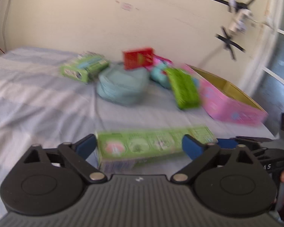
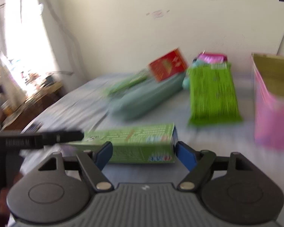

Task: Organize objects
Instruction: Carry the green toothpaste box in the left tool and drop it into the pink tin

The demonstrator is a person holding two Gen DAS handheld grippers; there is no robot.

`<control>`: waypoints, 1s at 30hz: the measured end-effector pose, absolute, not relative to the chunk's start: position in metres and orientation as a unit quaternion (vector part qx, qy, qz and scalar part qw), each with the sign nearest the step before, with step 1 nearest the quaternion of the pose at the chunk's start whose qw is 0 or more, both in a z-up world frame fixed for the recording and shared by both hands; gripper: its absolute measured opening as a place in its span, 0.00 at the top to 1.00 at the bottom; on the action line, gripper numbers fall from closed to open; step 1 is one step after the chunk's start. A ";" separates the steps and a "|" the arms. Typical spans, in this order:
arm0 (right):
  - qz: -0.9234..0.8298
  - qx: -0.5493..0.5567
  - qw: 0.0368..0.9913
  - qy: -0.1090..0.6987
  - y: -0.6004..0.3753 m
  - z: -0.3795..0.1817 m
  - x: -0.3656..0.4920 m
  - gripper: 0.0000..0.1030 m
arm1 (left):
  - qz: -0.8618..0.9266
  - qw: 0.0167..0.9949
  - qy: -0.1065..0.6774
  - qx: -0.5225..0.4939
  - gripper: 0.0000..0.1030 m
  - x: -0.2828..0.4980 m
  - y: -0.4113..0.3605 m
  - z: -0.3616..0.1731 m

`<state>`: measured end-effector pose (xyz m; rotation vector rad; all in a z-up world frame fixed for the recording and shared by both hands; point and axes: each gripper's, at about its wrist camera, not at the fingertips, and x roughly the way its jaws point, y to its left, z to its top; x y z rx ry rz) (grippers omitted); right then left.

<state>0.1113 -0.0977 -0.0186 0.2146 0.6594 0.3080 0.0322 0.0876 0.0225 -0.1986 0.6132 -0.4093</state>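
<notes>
**Two grippers close on a long green box at the bed's near edge**

The long green box lies flat, its long axis running left to right across both grippers. The left gripper straddles its left stretch, jaws spread wide, pads not clearly pressing. The right gripper brackets the box's right end, jaws apart; contact is lost in blur. Both tilt downward. The right sits nearer the pink box, open-topped, farther right. Beyond lie a green packet, teal pouch and red box.
</notes>
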 end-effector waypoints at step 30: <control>-0.039 -0.048 0.982 0.181 -0.203 0.026 0.067 0.29 | -0.308 0.925 0.222 -0.025 0.11 0.112 -0.107 0.102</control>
